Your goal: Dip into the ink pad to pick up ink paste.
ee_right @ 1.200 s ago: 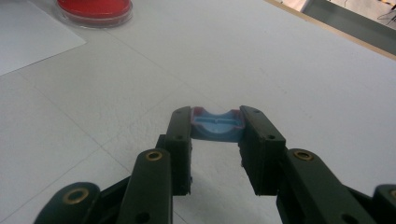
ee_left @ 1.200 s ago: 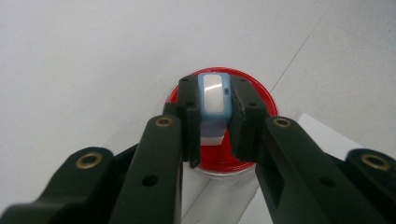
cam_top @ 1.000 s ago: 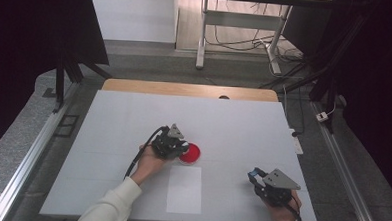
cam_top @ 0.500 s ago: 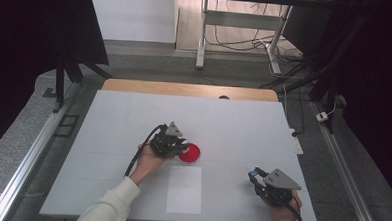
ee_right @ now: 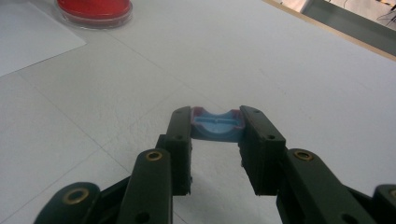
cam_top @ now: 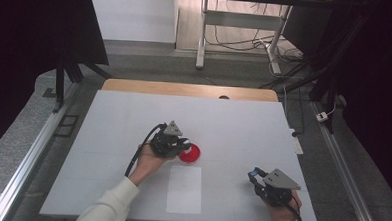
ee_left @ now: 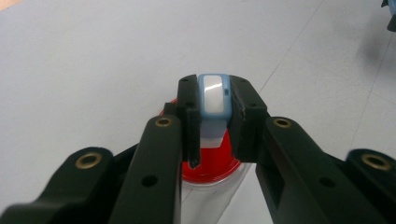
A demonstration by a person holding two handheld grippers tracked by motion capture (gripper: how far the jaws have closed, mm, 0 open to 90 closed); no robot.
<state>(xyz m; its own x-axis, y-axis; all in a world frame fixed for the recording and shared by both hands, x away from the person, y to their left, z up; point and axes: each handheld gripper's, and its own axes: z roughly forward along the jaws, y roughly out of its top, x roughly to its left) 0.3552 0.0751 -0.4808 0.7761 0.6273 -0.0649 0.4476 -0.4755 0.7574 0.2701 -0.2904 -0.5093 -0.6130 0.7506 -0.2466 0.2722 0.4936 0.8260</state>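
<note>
While the person's right hand (cam_top: pixel 280 207) rests at the near right corner of the white table (cam_top: pixel 243 117), the right gripper (cam_top: pixel 257 175) it holds points up the table, its jaws closed around a small blue plastic piece (ee_right: pixel 217 125) with a curved, reddish-edged top, seen in the right gripper view pinched between the two black tips and lifted clear of the surface. Just left of that hand, at the near middle of the table, a white sheet of paper (cam_top: pixel 184 188) lies flat. Beyond the sheet's far edge sits a shallow round clear dish with a red filling (cam_top: pixel 191 154), and in the right gripper view this dish (ee_right: pixel 95 10) shows far off, past the corner of the paper (ee_right: pixel 28 42). The left hand (cam_top: pixel 149 161), reaching from a white sleeve (cam_top: pixel 107 206), holds the left gripper (cam_top: pixel 183 144) at the dish's left rim. In the left gripper view the left gripper's (ee_left: pixel 215 105) jaws stand narrow, clamped on a small light-blue block with a glossy white face (ee_left: pixel 214 95), held directly above the red dish (ee_left: pixel 212 161); whether the block touches the dish cannot be told. Farther back, a tan wooden strip (cam_top: pixel 190 89) runs along the table's far edge.
</note>
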